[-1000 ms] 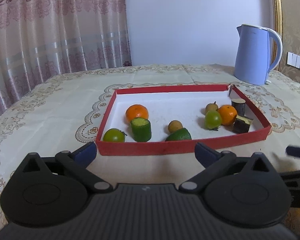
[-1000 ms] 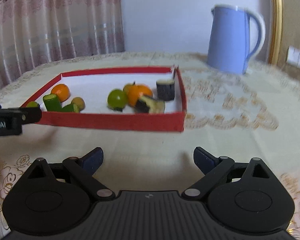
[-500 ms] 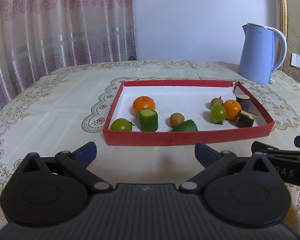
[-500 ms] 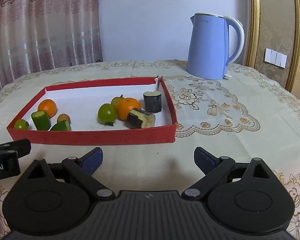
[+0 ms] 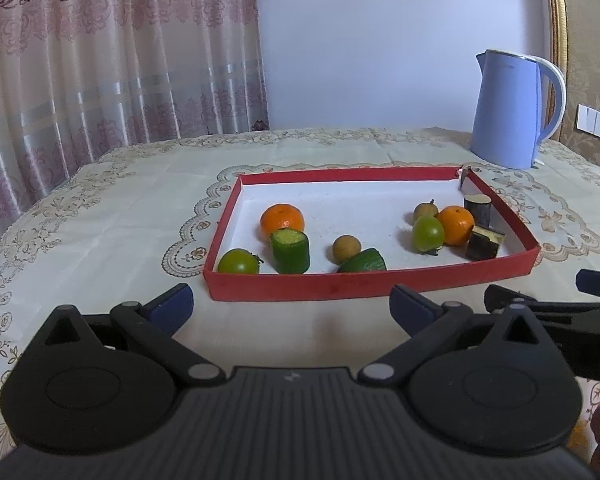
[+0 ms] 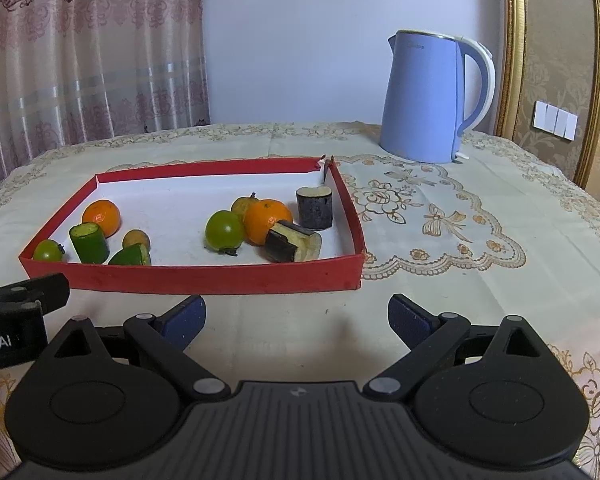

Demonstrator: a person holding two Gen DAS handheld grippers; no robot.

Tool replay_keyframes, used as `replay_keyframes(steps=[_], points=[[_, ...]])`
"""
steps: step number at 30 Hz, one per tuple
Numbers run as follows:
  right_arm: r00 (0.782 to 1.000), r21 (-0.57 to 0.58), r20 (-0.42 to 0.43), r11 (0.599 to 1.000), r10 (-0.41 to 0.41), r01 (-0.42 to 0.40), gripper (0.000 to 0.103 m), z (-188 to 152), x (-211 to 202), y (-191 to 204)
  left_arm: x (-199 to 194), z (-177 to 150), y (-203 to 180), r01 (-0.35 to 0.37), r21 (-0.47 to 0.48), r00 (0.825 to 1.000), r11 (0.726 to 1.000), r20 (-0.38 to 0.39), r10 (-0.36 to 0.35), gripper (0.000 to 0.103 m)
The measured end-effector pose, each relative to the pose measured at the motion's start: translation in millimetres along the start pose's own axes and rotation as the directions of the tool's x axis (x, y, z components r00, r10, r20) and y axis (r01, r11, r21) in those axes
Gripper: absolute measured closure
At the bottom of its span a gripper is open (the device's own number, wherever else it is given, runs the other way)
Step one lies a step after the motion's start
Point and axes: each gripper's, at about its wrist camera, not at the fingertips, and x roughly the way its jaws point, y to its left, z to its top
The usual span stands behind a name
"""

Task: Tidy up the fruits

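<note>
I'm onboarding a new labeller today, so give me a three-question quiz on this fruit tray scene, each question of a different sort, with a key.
1. True or false: the left tongs are shut on the upright cucumber piece.
2. Multiple choice: what stands on the tablecloth beyond the red tray? A) a blue kettle B) a glass vase C) a toaster
3. Fill in: the number of oranges in the tray is ____.

Key
1. False: both the left tongs and the right tongs are open, short of the tray.
2. A
3. Two: the left orange and the right orange.
</note>
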Motion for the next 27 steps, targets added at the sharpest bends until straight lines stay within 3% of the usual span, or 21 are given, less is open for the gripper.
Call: replay_keyframes(steps=[27], points=[[1.0, -0.02, 0.016, 1.0, -0.007, 0.008, 0.005, 5.1, 0.2, 4.1, -4.5, 1.9, -4.1, 0.006, 0.021, 1.0, 1.0, 0.015, -0.007, 0.0]])
